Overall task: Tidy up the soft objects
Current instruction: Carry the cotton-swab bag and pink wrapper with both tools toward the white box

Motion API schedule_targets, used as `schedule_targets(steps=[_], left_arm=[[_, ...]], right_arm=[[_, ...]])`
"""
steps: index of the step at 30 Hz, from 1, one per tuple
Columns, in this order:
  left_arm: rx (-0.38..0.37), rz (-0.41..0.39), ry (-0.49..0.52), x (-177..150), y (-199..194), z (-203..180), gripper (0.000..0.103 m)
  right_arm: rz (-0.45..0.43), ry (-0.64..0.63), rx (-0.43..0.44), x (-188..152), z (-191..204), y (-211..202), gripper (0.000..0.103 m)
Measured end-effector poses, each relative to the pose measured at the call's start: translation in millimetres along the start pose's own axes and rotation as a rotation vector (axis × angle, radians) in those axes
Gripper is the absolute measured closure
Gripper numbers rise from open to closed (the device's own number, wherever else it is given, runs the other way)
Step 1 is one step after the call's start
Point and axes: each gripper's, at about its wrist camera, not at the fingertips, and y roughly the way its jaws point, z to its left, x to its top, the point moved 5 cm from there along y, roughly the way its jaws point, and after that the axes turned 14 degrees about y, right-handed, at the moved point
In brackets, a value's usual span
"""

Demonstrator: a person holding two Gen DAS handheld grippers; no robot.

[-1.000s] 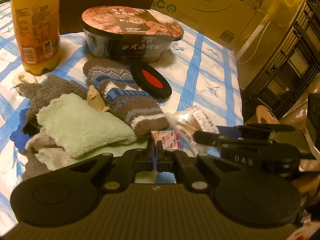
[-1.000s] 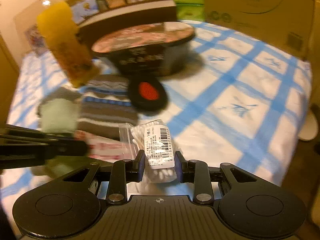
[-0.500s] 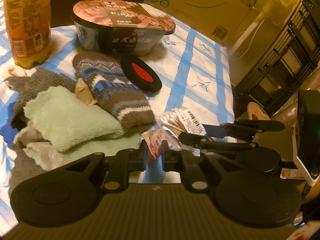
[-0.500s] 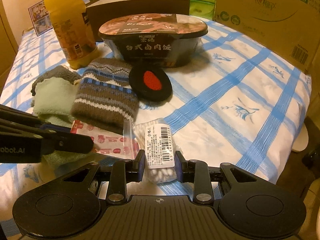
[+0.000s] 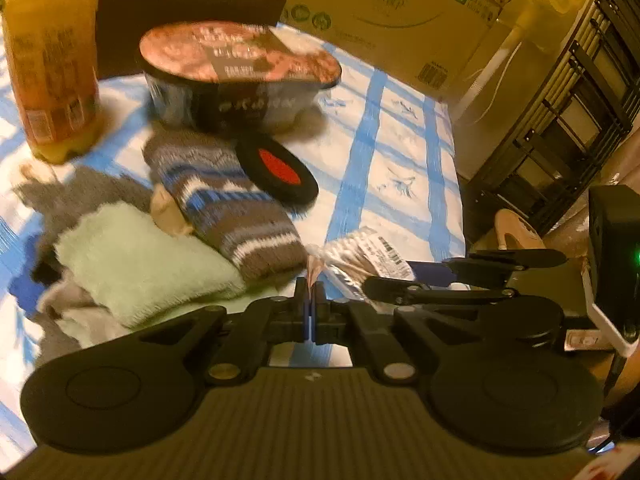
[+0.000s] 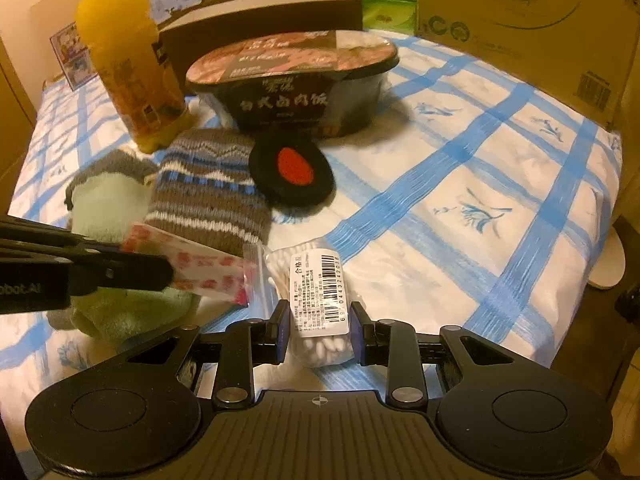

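Surface: a white cloth with blue checks point(image 6: 460, 208) covers the table, which fills most of both views.
Room: a cardboard box point(image 6: 532, 20) stands at 1 o'clock in the right wrist view; a black rack point(image 5: 572, 120) stands at 2 o'clock in the left wrist view.
Back row: an orange drink bottle point(image 6: 128, 64) at 11 o'clock and a lidded food bowl point(image 6: 296, 84) at 12 o'clock.
Soft pile: a striped knit sock point(image 6: 208, 196), a pale green fleece cloth point(image 5: 140, 256) and a black round pad with a red centre point(image 6: 292, 172) lie touching one another at 10 to 12 o'clock.
Right gripper point(image 6: 320, 332): clamped on the cotton swab bag point(image 6: 316, 300), which sits between its pads at 6 o'clock.
Left gripper point(image 5: 310, 304): its jaws have just closed again, pinching the edge of a red-printed packet point(image 6: 192, 268), which is lifted at 9 o'clock, touching the swab bag.
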Motion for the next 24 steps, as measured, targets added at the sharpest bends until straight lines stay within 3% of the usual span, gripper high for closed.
schedule_targets(steps=[14,24], left_arm=[[0.122,-0.100,0.056,40.5,-49.2,-1.8,0.103],[0.236,-0.206,0.105,95.2,-72.2,6.0,0.103]], right_arm=[[-0.095,0.028,0.061,53.9,-6.3,-43.0,0.072],[-0.170,-0.025,0.135,115.8,-0.7,-59.3,0.072]])
